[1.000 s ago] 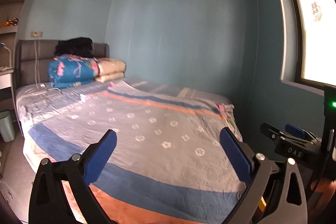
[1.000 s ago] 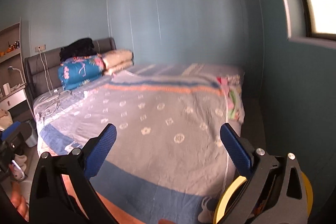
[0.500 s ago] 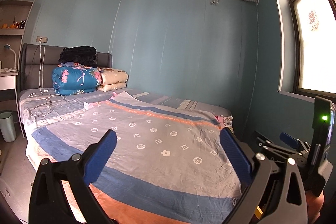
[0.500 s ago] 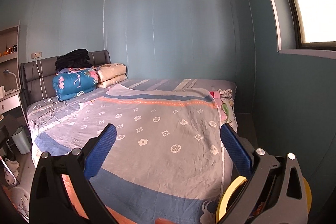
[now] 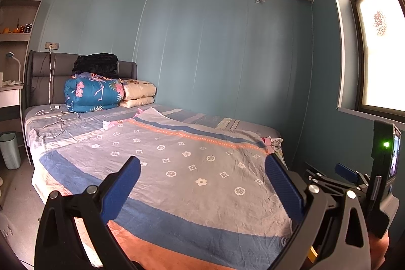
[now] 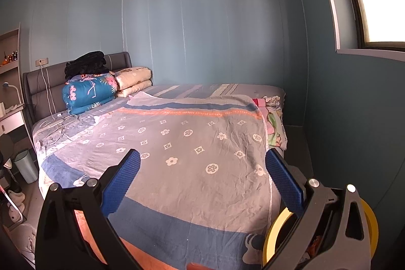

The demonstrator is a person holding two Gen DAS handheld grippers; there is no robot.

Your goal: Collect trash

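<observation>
Nearest the cameras, the left claw (image 5: 202, 184) and the right claw (image 6: 202, 176) both hang with their blue-padded fingers spread wide apart, nothing between them, above the foot edge of the bed. In the left wrist view the right claw also shows at the lower right, carrying a small screen with a green light (image 5: 386, 144). Below the right claw, by the bed's foot corner on the window side, sits a round yellow-rimmed bin (image 6: 276, 232); what lies in it is too dark to tell. The patchwork quilt in grey, blue and orange with white flower prints (image 5: 182, 168) covers most of the bed, wrinkled, its far edge folded back. Small pink and white scraps (image 5: 107, 124) lie on the sheet near that fold, toward the head; whether they are trash I cannot tell. White charging cables (image 5: 54, 122) trail across the head corner on the desk side. Against the grey headboard (image 5: 40, 77) stand a rolled blue flowered duvet (image 5: 92, 95), folded cream blankets (image 5: 138, 94) and a black garment (image 5: 96, 65) on top. A pale green ribbed waste bin (image 5: 9, 149) stands on the floor beside the bed, under the white desk (image 5: 10, 92).
</observation>
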